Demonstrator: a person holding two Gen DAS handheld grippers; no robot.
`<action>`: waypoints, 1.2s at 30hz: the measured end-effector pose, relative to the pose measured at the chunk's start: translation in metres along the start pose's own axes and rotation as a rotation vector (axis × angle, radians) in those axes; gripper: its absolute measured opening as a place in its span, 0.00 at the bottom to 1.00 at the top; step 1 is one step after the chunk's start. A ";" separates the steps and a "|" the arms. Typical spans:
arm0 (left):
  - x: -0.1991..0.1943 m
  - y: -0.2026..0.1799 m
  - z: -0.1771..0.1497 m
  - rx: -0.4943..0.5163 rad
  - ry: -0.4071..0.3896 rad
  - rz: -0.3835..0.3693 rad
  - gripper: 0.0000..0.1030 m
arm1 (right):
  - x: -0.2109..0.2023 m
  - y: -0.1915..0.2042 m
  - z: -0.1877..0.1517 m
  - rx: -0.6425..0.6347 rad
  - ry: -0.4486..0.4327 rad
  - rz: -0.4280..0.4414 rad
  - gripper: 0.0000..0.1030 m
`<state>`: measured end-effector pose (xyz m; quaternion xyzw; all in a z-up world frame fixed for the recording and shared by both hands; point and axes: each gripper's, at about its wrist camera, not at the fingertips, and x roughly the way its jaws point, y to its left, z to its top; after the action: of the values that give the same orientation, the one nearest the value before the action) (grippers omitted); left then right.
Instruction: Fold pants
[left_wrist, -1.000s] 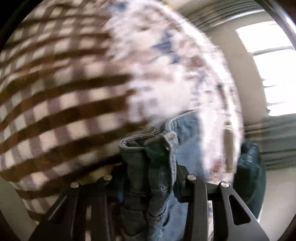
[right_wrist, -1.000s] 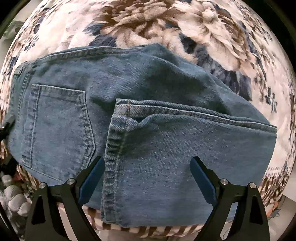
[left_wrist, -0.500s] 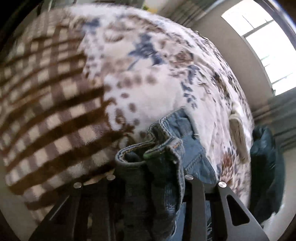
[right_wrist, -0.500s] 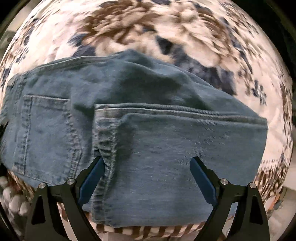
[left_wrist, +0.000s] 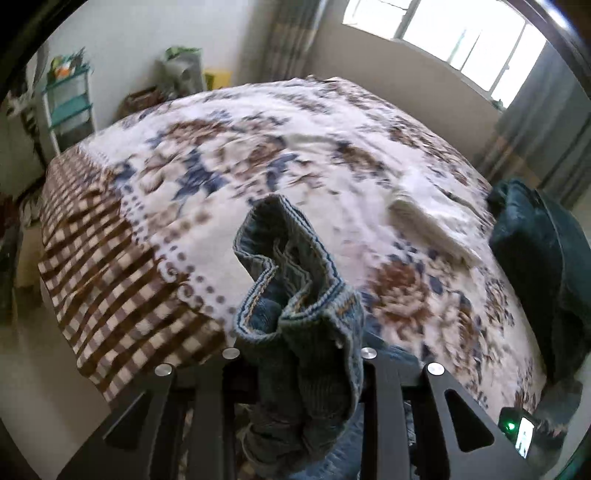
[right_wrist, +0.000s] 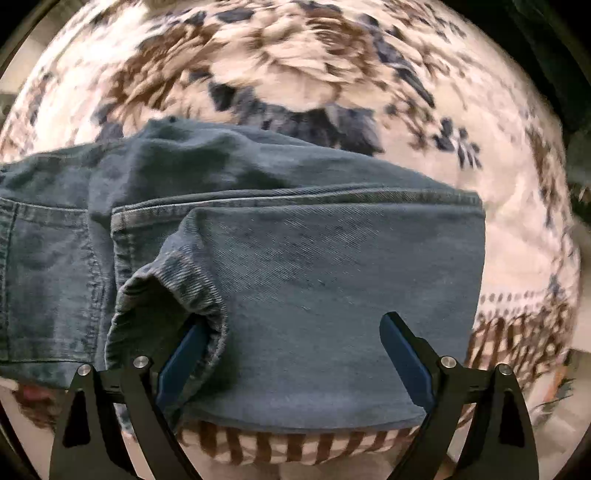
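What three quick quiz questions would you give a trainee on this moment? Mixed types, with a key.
1. True or false: the right gripper has its jaws clamped on the jeans.
2. What does the left gripper hold? A) part of the jeans B) a pillow C) nothing
3. Fill in: the jeans lie on a floral ____.

Key:
1. False. Its jaws stand wide open.
2. A. Its jaws have just been closing further, with bunched denim between them.
3. bedspread
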<state>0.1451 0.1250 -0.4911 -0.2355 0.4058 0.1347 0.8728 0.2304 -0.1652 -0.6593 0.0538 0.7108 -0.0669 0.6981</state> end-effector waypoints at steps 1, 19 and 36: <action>-0.006 -0.007 -0.002 0.016 -0.006 -0.011 0.23 | -0.001 -0.009 -0.001 0.010 0.001 0.010 0.93; -0.050 -0.180 -0.091 0.410 0.050 -0.208 0.21 | -0.014 -0.204 -0.039 0.191 0.002 0.112 0.93; 0.063 -0.271 -0.224 0.609 0.413 -0.111 0.24 | -0.027 -0.321 -0.049 0.104 -0.082 -0.130 0.93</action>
<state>0.1558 -0.2200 -0.5835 -0.0087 0.5814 -0.0900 0.8086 0.1279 -0.4722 -0.6253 0.0411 0.6790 -0.1510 0.7172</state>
